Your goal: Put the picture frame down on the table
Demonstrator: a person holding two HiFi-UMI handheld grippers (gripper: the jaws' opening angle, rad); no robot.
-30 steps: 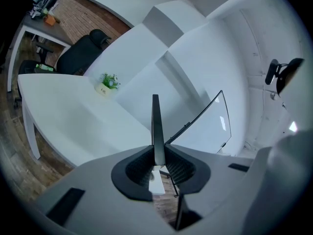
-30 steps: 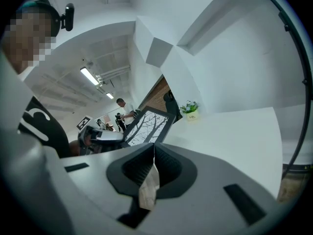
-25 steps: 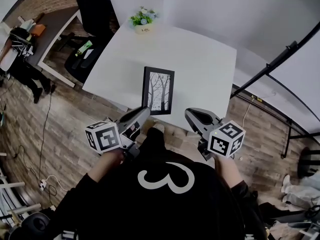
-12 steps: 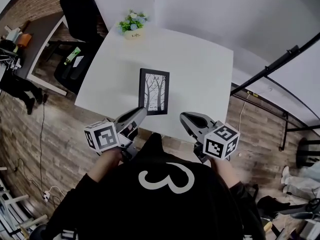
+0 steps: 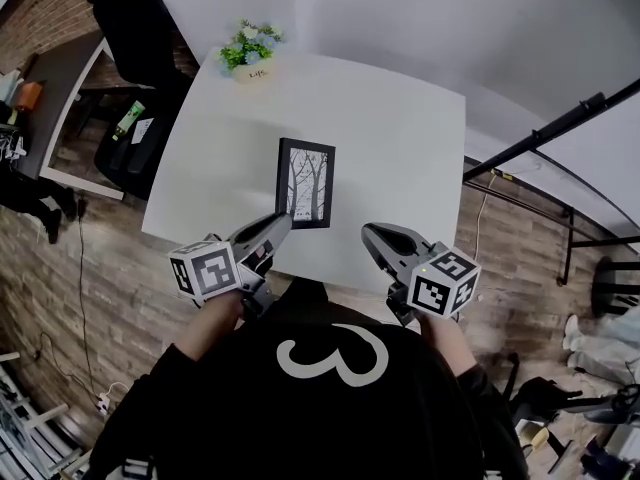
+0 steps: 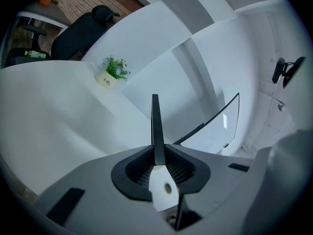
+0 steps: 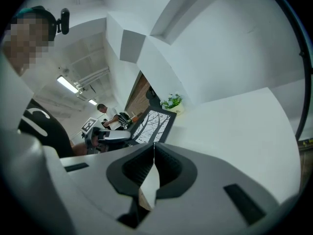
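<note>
black picture frame (image 5: 306, 182) upright on white table (image 5: 400, 138), untouched: likely approach step. left gripper (image 5: 284, 221) and right gripper (image 5: 369, 233) pressed together, empty. next: spread jaws, reach frame, lower flat.

the table (image 5: 400, 158) has a smooth, matt white top. the picture frame (image 5: 306, 182) has a plain black moulding around a paper-like print, and in the left gripper view its face shines like glass. the left hand-held gripper (image 5: 278, 226) and the right hand-held gripper (image 5: 375, 236) are matt grey plastic with darker ribbed inner pads. the floor (image 5: 100, 288) is brown wood planking, the wall (image 5: 30, 8) is rough brick, and the person's top (image 5: 330, 418) is black cloth.
</note>
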